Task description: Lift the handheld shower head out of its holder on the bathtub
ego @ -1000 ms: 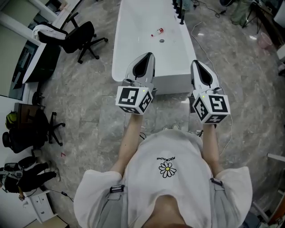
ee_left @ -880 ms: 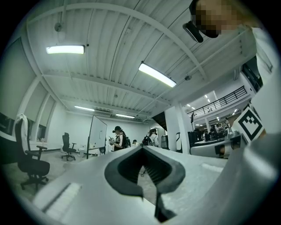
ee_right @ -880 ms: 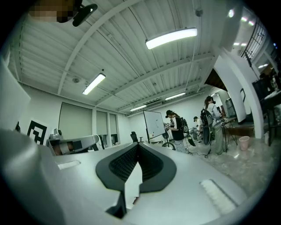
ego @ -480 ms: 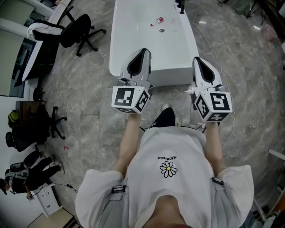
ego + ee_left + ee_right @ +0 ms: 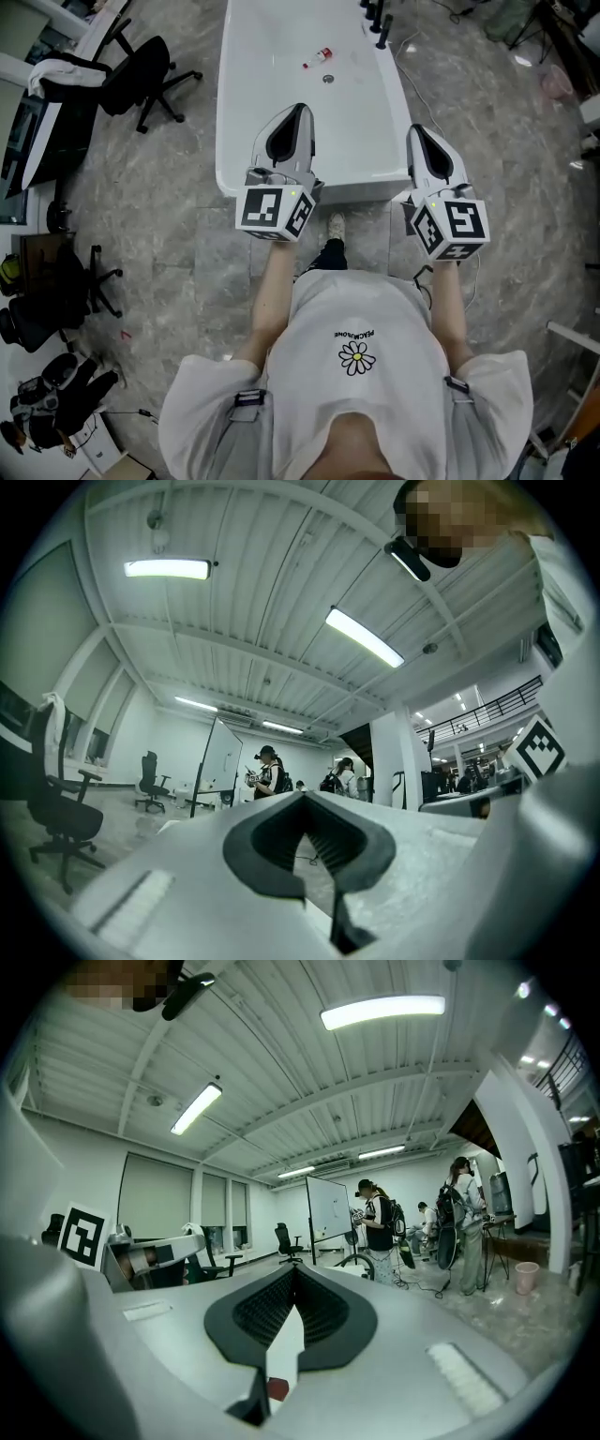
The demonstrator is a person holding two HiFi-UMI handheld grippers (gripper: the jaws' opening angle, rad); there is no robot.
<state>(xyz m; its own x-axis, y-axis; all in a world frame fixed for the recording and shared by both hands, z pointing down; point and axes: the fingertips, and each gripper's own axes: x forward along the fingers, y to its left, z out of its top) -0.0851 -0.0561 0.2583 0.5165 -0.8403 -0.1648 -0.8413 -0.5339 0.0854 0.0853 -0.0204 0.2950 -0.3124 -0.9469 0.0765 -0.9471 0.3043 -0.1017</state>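
The white bathtub (image 5: 234, 141) lies ahead in the head view, its near end under my grippers. Dark fittings (image 5: 379, 26) stand on its far right rim; they are too small to make out the shower head or its holder. A small red and white object (image 5: 320, 58) and the drain (image 5: 328, 79) lie in the tub. My left gripper (image 5: 298, 109) hangs over the tub's near end, shut and empty. My right gripper (image 5: 416, 131) is over the near right corner, also shut and empty. Both gripper views point up at the room: left gripper (image 5: 305, 801), right gripper (image 5: 293, 1273).
Black office chairs (image 5: 141, 70) stand on the marble floor left of the tub, with another chair (image 5: 75, 281) further back left. A cable (image 5: 441, 103) runs along the floor right of the tub, near a pink bucket (image 5: 555, 82). People (image 5: 379, 1222) stand across the room.
The person has stepped toward the tub, so both grippers now reach over its near end. Both grippers stay shut and level with each other.
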